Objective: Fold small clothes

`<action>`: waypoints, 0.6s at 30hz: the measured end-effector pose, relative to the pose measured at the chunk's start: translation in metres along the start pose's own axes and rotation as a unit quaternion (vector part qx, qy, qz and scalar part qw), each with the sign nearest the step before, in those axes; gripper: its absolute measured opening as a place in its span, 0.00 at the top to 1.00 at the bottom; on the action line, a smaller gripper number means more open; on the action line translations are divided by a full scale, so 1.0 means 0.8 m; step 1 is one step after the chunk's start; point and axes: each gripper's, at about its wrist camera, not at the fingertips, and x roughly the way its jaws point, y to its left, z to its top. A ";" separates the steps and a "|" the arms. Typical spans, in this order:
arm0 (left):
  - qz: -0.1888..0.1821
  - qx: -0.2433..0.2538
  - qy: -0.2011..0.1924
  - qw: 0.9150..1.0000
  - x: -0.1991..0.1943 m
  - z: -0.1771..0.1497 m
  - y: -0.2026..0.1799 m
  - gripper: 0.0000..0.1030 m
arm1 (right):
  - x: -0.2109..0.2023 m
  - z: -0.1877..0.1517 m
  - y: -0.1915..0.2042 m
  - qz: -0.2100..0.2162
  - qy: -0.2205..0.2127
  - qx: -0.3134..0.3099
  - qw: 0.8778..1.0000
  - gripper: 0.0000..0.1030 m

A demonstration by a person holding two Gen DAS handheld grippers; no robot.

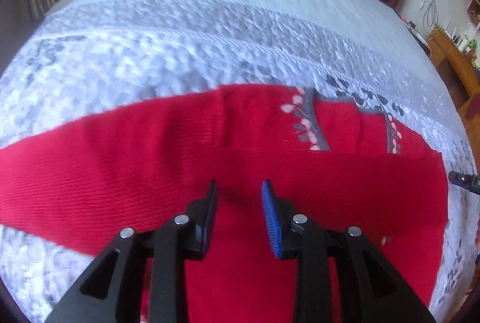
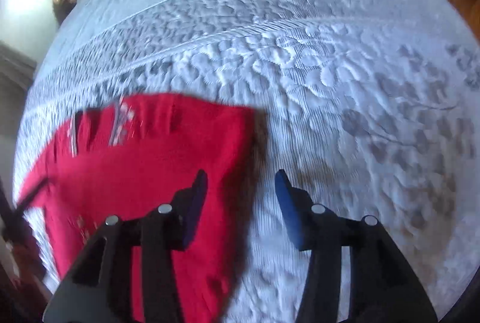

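We lose the red sweater (image 1: 120, 173) behind the left gripper (image 1: 240, 188) and at the frame's bottom edge. The right wrist view is smeared throughout, so we cannot read the sweater's trim or the bedspread (image 2: 345, 83) pattern.

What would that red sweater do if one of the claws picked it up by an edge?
The red knit sweater would probably droop and hang: it lies limp and flat on the quilted bedspread, with soft folds. It looks light for its size, being a thin ribbed knit. It likely would not slip far, since both fabrics look textured.
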 end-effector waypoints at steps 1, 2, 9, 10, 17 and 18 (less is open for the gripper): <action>0.014 0.002 -0.008 1.000 -0.019 -0.007 0.024 0.63 | -0.009 -0.013 0.008 0.001 -0.001 -0.011 1.000 0.54; 0.023 -0.001 -0.009 1.000 -0.028 -0.013 0.042 0.60 | -0.015 -0.024 0.011 0.008 -0.001 -0.015 1.000 0.54; 0.100 -0.139 0.008 0.985 -0.089 -0.078 0.256 0.60 | -0.025 -0.079 0.097 0.063 0.001 -0.067 0.996 0.54; 0.107 -0.162 0.007 0.981 -0.100 -0.088 0.284 0.60 | -0.021 -0.082 0.117 0.067 0.005 -0.079 0.995 0.54; 0.138 -0.327 -0.017 0.935 -0.144 -0.109 0.476 0.62 | 0.005 -0.087 0.189 0.082 0.024 -0.121 0.989 0.55; 0.135 -0.341 -0.021 0.930 -0.145 -0.109 0.491 0.62 | 0.007 -0.089 0.195 0.076 0.024 -0.128 0.989 0.55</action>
